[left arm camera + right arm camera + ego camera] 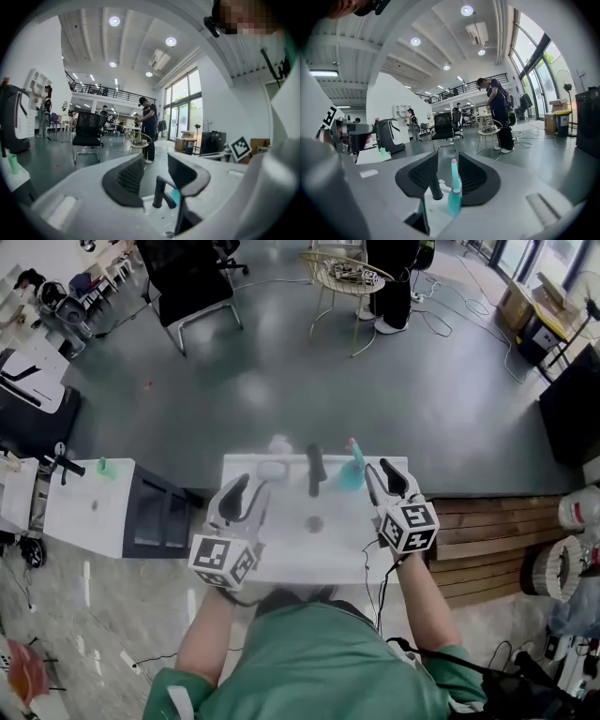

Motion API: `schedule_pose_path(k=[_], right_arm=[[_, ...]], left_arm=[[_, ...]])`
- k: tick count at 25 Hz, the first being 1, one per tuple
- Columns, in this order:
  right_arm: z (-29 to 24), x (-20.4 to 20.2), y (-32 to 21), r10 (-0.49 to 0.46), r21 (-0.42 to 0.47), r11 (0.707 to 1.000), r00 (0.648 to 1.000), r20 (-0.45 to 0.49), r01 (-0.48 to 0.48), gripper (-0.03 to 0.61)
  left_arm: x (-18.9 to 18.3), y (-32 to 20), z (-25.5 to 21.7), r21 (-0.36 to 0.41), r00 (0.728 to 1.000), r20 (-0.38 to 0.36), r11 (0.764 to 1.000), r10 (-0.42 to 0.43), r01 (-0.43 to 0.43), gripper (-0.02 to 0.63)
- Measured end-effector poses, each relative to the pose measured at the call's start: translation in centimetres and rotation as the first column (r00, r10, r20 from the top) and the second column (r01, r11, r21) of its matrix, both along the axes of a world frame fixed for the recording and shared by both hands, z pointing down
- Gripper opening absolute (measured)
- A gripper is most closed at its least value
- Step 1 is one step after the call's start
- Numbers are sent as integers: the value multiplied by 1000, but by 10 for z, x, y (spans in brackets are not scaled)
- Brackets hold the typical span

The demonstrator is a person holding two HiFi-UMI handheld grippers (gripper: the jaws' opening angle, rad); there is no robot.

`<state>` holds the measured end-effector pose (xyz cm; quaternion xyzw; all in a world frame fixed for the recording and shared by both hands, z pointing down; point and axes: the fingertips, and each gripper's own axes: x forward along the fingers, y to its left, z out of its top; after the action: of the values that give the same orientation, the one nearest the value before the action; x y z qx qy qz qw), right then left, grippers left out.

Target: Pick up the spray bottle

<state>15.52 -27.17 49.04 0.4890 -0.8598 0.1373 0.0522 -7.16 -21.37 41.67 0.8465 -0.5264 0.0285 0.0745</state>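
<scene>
A teal spray bottle (352,468) with a pink tip stands upright at the back of a white sink top (281,554), just right of a black faucet (315,470). My right gripper (382,474) hovers open close to the bottle's right side without touching it. In the right gripper view the bottle (454,192) shows beyond the gap between the open jaws of that gripper (447,173), next to the faucet (435,187). My left gripper (246,487) is open and empty over the sink's left part. The left gripper view looks past its gripper (152,171) at the faucet (161,192).
A white dispenser (272,468) sits at the sink's back left. A white cabinet (89,507) with a teal cup (105,468) stands to the left and wooden slats (487,540) to the right. Beyond are a black chair (192,287), a wire table (345,276) and a standing person (394,282).
</scene>
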Motion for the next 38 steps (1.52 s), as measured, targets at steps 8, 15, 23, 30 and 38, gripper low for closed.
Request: schedule_pose_path(k=[8, 15, 23, 30, 38], right_arm=[[28, -6, -31, 49, -52, 997, 998, -48, -51, 137], [50, -22, -55, 35, -63, 997, 995, -95, -41, 137], [75, -33, -77, 33, -91, 995, 991, -133, -45, 137], [87, -38, -86, 28, -96, 994, 989, -148, -43, 137], [93, -41, -90, 25, -91, 995, 988, -155, -39, 85]], left_arm=[[-12, -33, 12, -29, 999, -1, 999, 43, -43, 158], [-33, -57, 22, -53, 998, -6, 997, 57, -57, 158], [-55, -71, 40, -82, 999, -18, 996, 46, -47, 158], [-63, -77, 51, -104, 999, -24, 994, 35, -38, 156], [-64, -79, 55, -111, 999, -30, 993, 34, -37, 153]])
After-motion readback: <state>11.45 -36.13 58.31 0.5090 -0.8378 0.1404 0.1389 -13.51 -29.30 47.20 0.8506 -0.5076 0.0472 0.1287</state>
